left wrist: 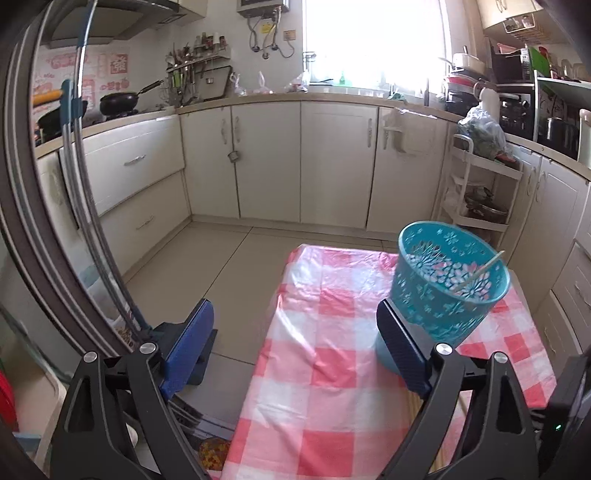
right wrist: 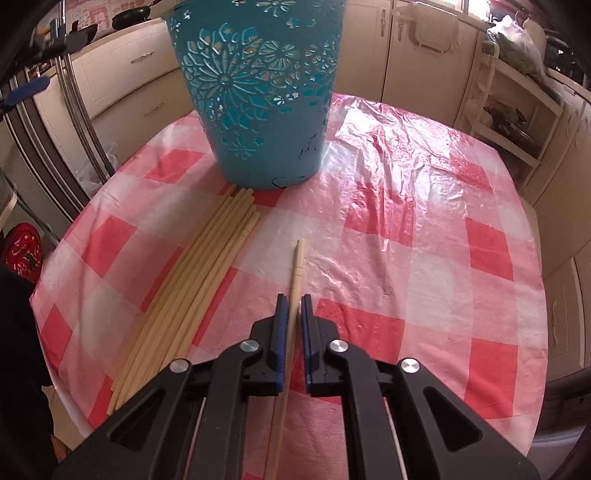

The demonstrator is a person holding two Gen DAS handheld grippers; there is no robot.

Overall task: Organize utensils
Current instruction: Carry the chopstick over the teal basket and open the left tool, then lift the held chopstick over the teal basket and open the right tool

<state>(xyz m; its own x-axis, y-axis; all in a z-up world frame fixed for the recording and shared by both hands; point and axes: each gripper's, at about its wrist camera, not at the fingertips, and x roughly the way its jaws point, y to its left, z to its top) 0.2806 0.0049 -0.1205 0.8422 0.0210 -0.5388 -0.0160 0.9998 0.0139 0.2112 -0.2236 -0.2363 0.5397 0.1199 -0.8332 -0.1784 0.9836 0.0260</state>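
Covering table: pink-checked plastic cloth (right wrist: 406, 206) | cream kitchen cabinets (left wrist: 266, 158) | right hand-held gripper (right wrist: 290, 301) clamps chopstick (right wrist: 297, 266) | left hand-held gripper (left wrist: 295, 328) agape

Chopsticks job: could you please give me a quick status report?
Left gripper open, empty. Right gripper nearly closed around a single chopstick. Bundle of chopsticks on the tablecloth; one already in the teal basket. Nothing in the way.

- Pink wall stickers (left wrist: 74, 77) at ten o'clock in the left wrist view carry characters; one square sticker (left wrist: 118, 63) bears a single large Chinese-style character, too blurred to read.
- A yellow label (left wrist: 265, 27) under the water heater (left wrist: 263, 6) at twelve o'clock is illegible.
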